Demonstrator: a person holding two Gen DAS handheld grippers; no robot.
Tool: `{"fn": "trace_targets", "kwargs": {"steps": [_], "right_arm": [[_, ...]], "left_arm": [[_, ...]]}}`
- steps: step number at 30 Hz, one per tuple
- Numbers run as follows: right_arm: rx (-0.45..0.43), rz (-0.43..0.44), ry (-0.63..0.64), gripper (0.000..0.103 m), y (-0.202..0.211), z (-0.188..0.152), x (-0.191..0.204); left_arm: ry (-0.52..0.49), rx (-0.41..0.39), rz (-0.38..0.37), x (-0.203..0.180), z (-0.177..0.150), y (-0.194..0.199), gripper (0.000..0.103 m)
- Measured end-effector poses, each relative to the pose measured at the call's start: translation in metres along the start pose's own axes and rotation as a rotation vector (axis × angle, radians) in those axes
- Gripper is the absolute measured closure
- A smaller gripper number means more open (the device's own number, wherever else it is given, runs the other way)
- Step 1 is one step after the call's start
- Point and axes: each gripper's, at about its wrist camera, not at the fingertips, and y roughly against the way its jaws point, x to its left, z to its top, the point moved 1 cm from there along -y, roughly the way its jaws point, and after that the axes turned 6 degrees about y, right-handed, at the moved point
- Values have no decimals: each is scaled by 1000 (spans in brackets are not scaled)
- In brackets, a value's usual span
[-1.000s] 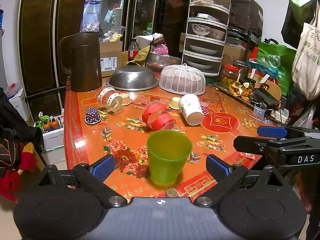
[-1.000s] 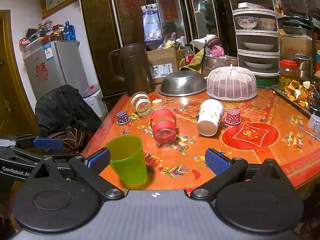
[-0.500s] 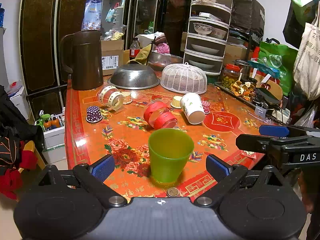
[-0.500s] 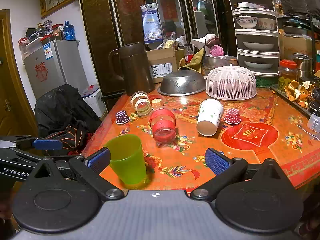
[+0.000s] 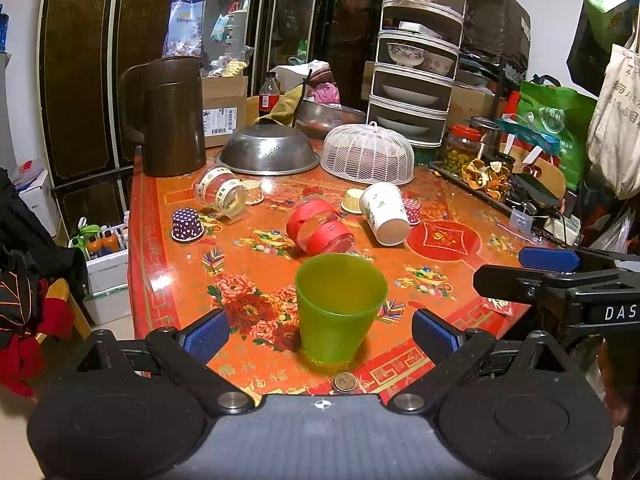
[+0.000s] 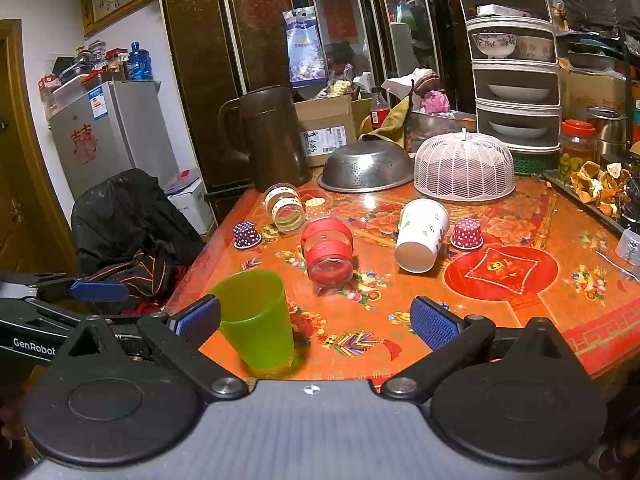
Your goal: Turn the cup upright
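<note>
- Green cup (image 5: 341,307) stands upright, mouth up, near the table's (image 5: 168,256) front edge, between the wide-spread fingers of the left gripper (image 5: 320,332), touching neither.
- Right gripper (image 6: 314,322), equally wide and empty, has the cup just ahead of its left finger.
- Judged: this cup's flip looks complete; next likely calls for reaching forward to the white paper cup (image 5: 385,213) lying on its side.
</note>
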Motion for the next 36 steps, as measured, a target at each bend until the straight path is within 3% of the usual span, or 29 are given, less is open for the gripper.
{"fn": "trace_targets", "kwargs": {"steps": [36], "right_arm": [[-4, -1, -3, 1, 1, 2, -1]], "left_arm": [[2, 7, -6, -2, -1, -3, 4]]}}
